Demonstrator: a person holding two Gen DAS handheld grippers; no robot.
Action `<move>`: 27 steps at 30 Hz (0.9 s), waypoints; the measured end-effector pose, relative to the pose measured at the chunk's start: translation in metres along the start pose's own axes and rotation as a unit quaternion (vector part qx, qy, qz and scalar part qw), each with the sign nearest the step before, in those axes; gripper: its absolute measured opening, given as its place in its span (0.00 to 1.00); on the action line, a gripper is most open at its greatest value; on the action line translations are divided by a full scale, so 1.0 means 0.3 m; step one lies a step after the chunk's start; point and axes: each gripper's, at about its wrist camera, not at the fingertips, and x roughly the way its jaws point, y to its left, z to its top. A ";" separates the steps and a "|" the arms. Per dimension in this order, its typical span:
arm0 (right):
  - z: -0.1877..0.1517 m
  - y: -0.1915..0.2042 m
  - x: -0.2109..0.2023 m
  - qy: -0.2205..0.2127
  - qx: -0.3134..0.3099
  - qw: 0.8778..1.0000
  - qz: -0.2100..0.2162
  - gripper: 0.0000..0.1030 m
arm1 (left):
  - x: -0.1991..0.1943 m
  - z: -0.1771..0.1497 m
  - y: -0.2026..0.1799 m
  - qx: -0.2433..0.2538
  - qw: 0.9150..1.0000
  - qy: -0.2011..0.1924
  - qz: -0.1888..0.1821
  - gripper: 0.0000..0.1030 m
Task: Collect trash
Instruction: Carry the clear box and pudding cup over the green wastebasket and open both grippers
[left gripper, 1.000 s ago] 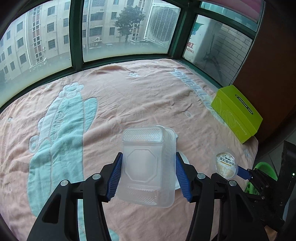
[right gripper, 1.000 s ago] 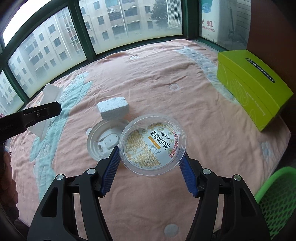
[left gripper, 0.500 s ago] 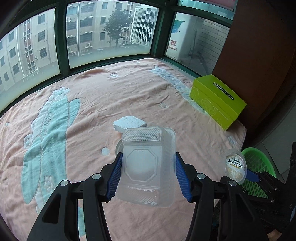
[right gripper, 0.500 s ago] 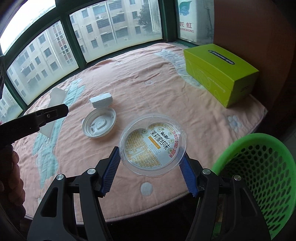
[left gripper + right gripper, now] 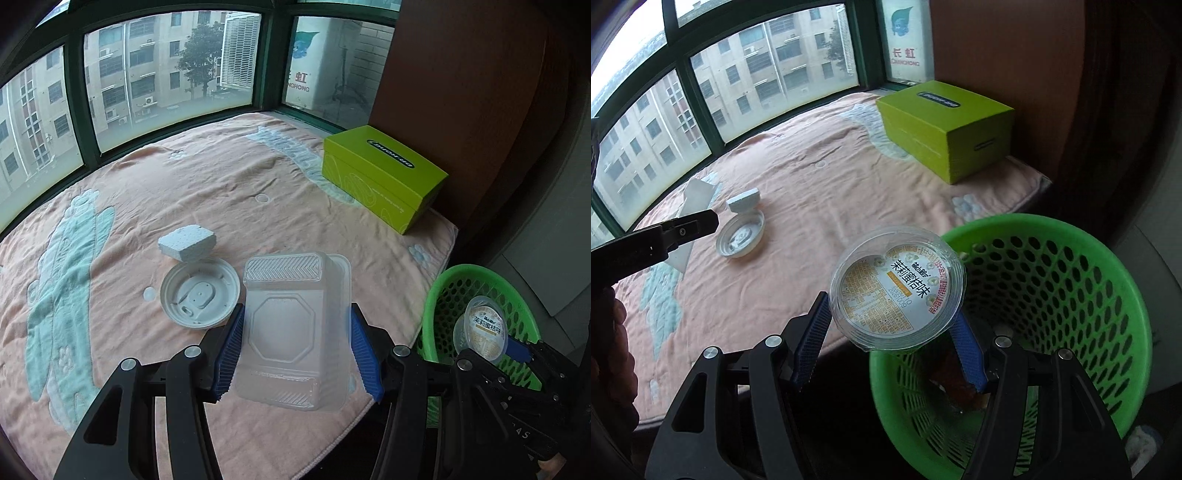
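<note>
A green perforated basket [image 5: 1052,295] stands on the floor off the blanket's [image 5: 221,192] right edge. The right gripper [image 5: 892,332], nearer it, holds a round clear lidded cup [image 5: 897,291] at the basket's near rim. The left gripper [image 5: 293,354] clamps a clear rectangular tray [image 5: 295,332], long axis pointing away, over the blanket.

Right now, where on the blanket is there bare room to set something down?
Free: the wide stretch of blanket between the window and the foam block, and the strip between the white lid and green box. Crowded: around the lid and block, and the near edge by the basket, where both grippers hold trash.
</note>
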 end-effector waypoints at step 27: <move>-0.129 -0.286 -0.114 0.000 0.078 0.994 -0.070 0.66 | 0.002 0.014 -0.317 0.081 0.996 -0.003 -0.043 0.51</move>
